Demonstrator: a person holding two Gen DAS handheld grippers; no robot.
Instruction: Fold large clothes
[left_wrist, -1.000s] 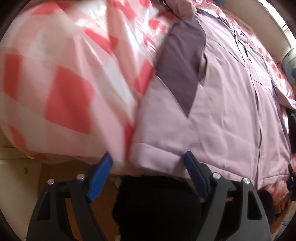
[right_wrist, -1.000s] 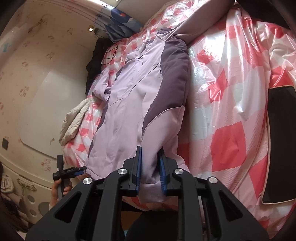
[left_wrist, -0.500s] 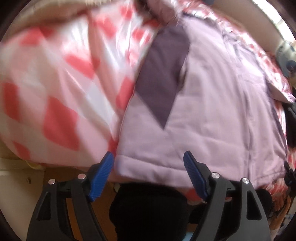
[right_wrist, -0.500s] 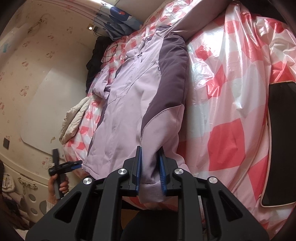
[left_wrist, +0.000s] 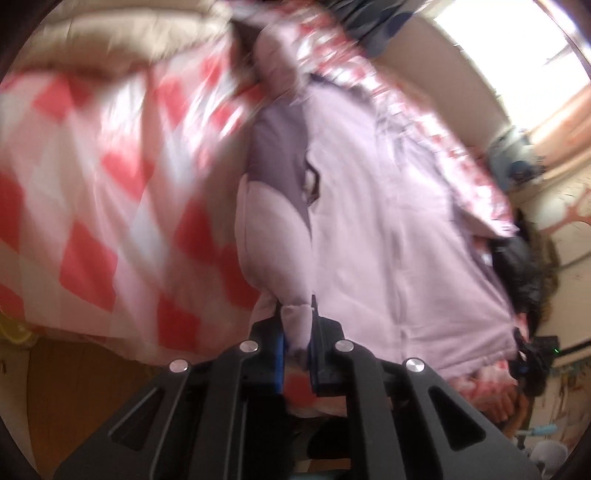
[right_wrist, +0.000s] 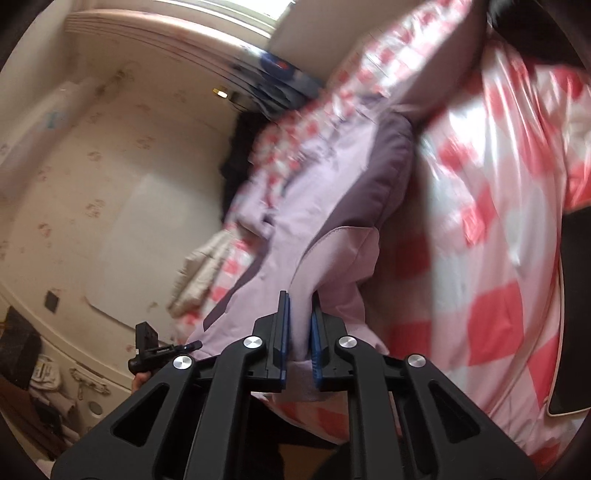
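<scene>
Lilac padded jacket (left_wrist: 406, 229) with darker purple panels lies spread on the red-and-white checked bed (left_wrist: 92, 192). Left gripper (left_wrist: 297, 332) has just closed, fingers clamped on its hem. Right gripper (right_wrist: 298, 325) fingers pinch a hem fold at the other corner.

Daylit, motion-blurred fisheye views, blown-out window glare, dark curved corners.

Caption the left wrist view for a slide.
Left gripper shut on the hem of a lilac padded jacket spread over a pink-checked quilt.
</scene>
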